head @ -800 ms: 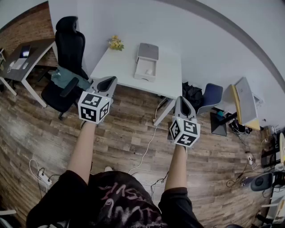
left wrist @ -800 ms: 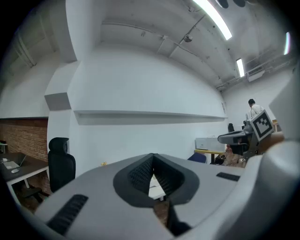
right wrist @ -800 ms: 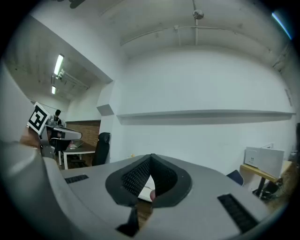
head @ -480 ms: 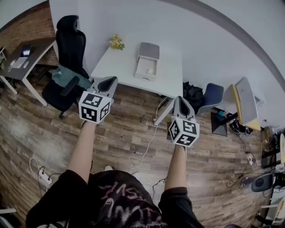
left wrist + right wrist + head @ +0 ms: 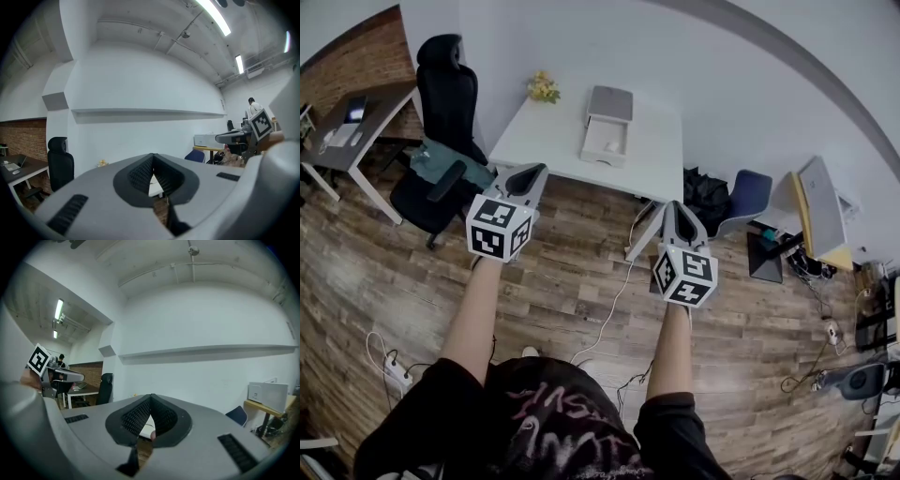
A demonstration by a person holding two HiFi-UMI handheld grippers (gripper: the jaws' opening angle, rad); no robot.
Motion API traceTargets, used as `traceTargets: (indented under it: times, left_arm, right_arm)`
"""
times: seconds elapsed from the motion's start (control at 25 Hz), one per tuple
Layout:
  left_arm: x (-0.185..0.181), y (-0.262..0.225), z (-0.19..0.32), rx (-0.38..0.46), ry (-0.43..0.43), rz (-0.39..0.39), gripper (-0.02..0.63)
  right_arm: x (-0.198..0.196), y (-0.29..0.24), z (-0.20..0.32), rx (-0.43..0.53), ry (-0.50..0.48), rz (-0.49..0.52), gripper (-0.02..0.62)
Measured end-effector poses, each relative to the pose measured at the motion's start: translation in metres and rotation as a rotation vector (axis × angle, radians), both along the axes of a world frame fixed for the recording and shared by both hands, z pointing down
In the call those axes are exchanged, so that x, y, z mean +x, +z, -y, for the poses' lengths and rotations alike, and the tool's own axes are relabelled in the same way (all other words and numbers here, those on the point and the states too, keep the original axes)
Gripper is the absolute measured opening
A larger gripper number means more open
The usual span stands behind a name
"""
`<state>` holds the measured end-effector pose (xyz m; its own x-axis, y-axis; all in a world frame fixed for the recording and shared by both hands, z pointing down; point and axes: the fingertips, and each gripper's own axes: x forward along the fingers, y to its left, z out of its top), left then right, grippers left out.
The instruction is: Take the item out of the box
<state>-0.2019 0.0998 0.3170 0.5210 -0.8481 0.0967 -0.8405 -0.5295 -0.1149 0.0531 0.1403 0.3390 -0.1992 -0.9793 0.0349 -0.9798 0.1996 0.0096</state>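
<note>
Table (image 5: 546, 141): white, standing on the wood floor (image 5: 572, 272) against a pale wall, ahead of both grippers.
Box (image 5: 602, 161): on the table's far right part, with its lid tipped back open toward the wall.
Item (image 5: 612, 148): a small white thing lying inside the open box on the table; too small to tell what it is.
Left gripper (image 5: 530, 176): held in the air before the table's near left corner, well apart from the box; jaws closed, tips meeting, nothing between them.
Right gripper (image 5: 675, 208): held in the air before the table's near right corner, also well apart from the box; jaws pressed together and empty.
Flowers (image 5: 544, 90): a yellow bunch at the table's far left corner.
Black chair (image 5: 445, 103): just left of the table, with a greenish cloth over its seat.
Blue chair (image 5: 748, 199): right of the table, by the wall.
Cable (image 5: 614, 300): pale, on the floor, trailing from under the table toward the person.
</note>
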Motion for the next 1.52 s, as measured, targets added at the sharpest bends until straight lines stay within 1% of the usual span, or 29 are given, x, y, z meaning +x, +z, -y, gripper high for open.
traceTargets:
  times: [0.24,0.56,0.8,0.92,1.16,1.52]
  left_arm:
    - [0.024,0.004,-0.004,-0.006,-0.015,0.010,0.000]
    - [0.053,0.005,-0.009,0.008,-0.047,0.004,0.000]
    - [0.061,0.013,0.000,-0.006,-0.054,-0.005,0.000]
    - [0.063,0.019,0.011,-0.022,-0.050,-0.015,0.000]
    - [0.066,0.029,0.044,-0.032,-0.027,-0.010,0.000]
    - [0.065,0.048,0.127,-0.066,0.010,-0.003,0.000]
  right_arm:
    - [0.025,0.005,0.000,-0.005,-0.012,0.013,0.009]
    - [0.053,0.013,0.003,-0.013,-0.049,0.014,0.011]
    - [0.061,0.014,0.013,-0.003,-0.046,0.013,0.011]
    - [0.061,0.018,0.022,-0.011,-0.052,-0.001,0.011]
    - [0.059,0.030,0.051,-0.035,-0.040,-0.004,0.011]
    - [0.044,0.044,0.129,-0.068,-0.045,-0.010,0.011]
